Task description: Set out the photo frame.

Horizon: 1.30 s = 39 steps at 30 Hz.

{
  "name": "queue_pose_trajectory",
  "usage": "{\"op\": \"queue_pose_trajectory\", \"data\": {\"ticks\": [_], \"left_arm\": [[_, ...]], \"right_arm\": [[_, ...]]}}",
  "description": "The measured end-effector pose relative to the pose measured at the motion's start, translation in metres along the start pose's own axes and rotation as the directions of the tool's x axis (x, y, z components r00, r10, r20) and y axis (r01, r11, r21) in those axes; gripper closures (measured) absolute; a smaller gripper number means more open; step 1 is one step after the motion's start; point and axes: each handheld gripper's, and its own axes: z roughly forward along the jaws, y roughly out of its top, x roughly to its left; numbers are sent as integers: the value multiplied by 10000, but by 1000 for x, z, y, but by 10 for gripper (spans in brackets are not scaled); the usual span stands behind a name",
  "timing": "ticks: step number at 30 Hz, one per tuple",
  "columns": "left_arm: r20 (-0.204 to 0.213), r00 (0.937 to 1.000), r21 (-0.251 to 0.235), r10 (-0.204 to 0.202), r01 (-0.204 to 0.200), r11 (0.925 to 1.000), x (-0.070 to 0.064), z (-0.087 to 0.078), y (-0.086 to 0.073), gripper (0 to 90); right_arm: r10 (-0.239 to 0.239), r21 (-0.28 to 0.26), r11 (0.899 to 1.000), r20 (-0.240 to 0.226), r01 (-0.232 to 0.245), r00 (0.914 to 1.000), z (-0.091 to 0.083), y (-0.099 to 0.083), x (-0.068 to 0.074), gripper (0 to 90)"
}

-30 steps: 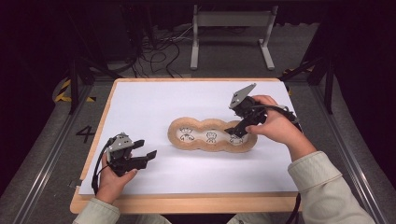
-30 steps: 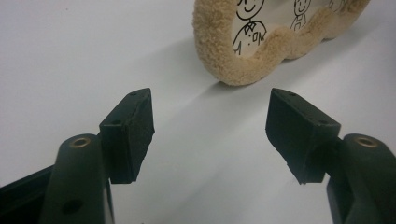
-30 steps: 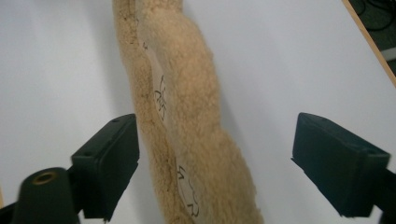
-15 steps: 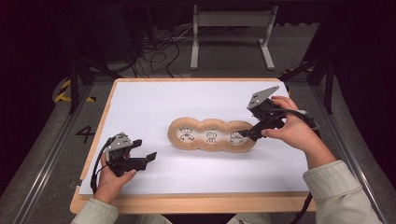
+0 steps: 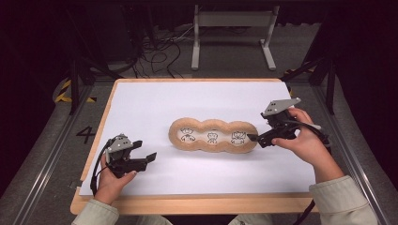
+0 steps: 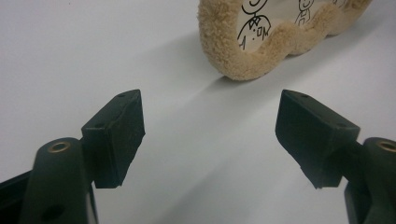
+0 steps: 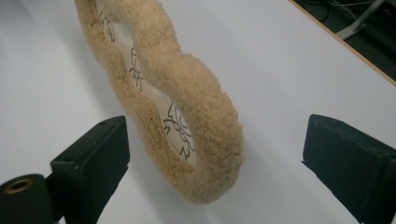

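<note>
A tan, fleecy, three-lobed plush frame (image 5: 213, 136) with black line drawings on its white inner panels lies flat near the middle of the white table top (image 5: 197, 101). The right gripper (image 5: 254, 138) sits low at the frame's right end, its jaws spread wide with the end lobe of the frame (image 7: 205, 135) between them and neither pad touching it. The left gripper (image 5: 149, 158) rests well apart from the frame, near the table's front left corner, pointing toward the frame's left lobe (image 6: 254, 42); its jaws also gape wide and hold nothing.
</note>
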Motion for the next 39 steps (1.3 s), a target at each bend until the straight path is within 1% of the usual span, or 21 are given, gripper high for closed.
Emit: {"op": "queue_pose_trajectory", "data": {"ticks": [3,4,5,6,7,11,13,17,19,21,22,23,25,26,30,33,34,36,37,38,39], "left_arm": [[-50,9999,-8,118,-118,9999,-2,0,0,241],[57,10000,0,0,0,10000,-4,0,0,240],[-16,9999,-23,113,-113,9999,-4,0,0,239],[-16,9999,-23,113,-113,9999,-4,0,0,237],[-15,9999,25,124,-123,9999,-4,0,0,237],[-57,10000,-23,68,-68,10000,-2,0,-2,237],[-67,10000,-14,-52,52,10000,-1,-1,-3,237],[-96,10000,-46,-15,15,10000,-2,-1,-4,237],[-137,9999,-120,39,-40,9999,-2,-2,-4,237],[-121,9999,-164,-18,16,9999,-2,-2,-4,238],[-58,9998,-164,-171,170,9997,-3,-2,-5,238],[-107,9998,-209,-141,139,9997,-2,-2,-5,239],[-14,9992,-329,-400,399,9987,-1,-1,-6,244],[-9,9990,-406,-447,446,9982,0,-1,-6,246],[-78,9988,-451,-478,474,9979,0,-2,-6,246],[-92,9986,-443,-529,524,9976,1,-1,-7,246],[-20,9978,-417,-670,668,9969,1,-1,-8,246],[-107,9984,-443,-563,558,9975,2,1,-9,246],[-72,9980,-347,-621,618,9975,2,2,-9,246],[-80,9980,-296,-631,629,9976,2,2,-9,245],[-80,9980,-296,-631,629,9976,2,2,-9,243]], "right_arm": [[281,-383,9989,39,-279,9996,1,-12,4,77],[324,-444,9985,77,-320,9994,2,-16,5,77],[382,-482,9981,114,-377,9992,4,-20,6,77],[382,-482,9981,114,-377,9992,4,-20,6,77],[477,-505,9976,251,-464,9985,6,-29,7,81],[800,-606,9951,395,-775,9960,9,-41,10,89],[935,-654,9938,518,-901,9943,10,-48,10,89],[1130,-727,9914,540,-1089,9921,13,-58,10,89],[1334,-869,9880,602,-1279,9892,14,-65,11,89],[1520,-1021,9841,586,-1456,9866,15,-72,11,89],[1563,-1020,9835,607,-1496,9859,16,-75,11,89],[1553,-953,9843,665,-1487,9856,16,-77,11,89],[1598,-974,9835,688,-1527,9848,17,-83,11,89],[1606,-966,9834,678,-1537,9847,18,-86,11,89],[1692,-986,9819,692,-1620,9832,21,-95,11,89],[1850,-1106,9778,585,-1778,9810,24,-103,11,95],[1955,-1240,9744,551,-1876,9791,25,-106,11,97],[2221,-1421,9667,534,-2127,9736,26,-111,11,97],[2322,-1471,9639,554,-2221,9711,27,-113,11,100],[2406,-1485,9619,610,-2295,9687,29,-116,11,102],[2406,-1485,9619,610,-2295,9687,29,-116,11,102]]}}
